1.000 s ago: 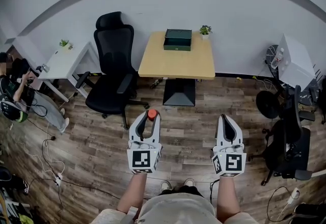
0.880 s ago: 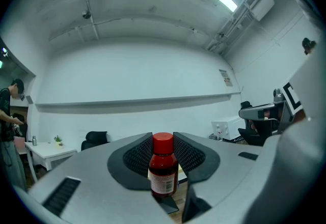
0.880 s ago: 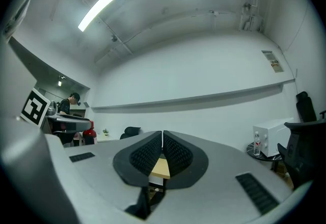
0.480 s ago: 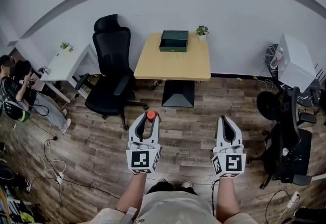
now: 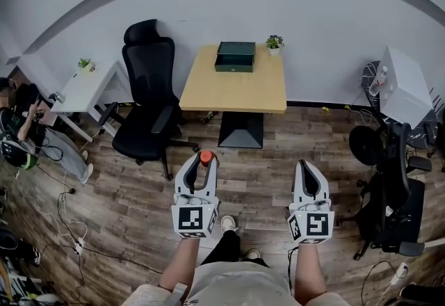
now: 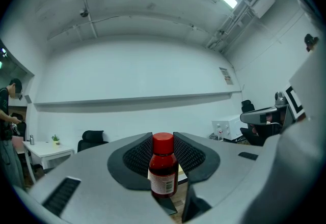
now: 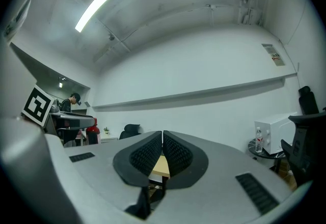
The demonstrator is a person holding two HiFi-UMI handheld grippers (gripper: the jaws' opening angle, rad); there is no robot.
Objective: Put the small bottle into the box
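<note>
The left gripper [image 5: 200, 164] pinched the small bottle [image 6: 163, 169] between its ribbed pads, which pressed on the bottle's shoulders while the red cap rose just above the jaw tips and the labelled body hung below them. The bottle stood upright in that grip. Beside it, to its right and well apart, the right gripper [image 5: 308, 167] had its jaws pressed together with nothing between them, the two pads meeting along a thin seam. Both claws pointed about level over the wooden floor [image 5: 264, 165]. Well ahead of the two claws, and roughly between their lines, stood the table [image 5: 233, 92], with the dark green box [image 5: 235, 56] at its far edge and a small potted plant [image 5: 274, 42] just beside the box. Ahead and to the left of the left claw stood a black office chair [image 5: 147, 99].
</note>
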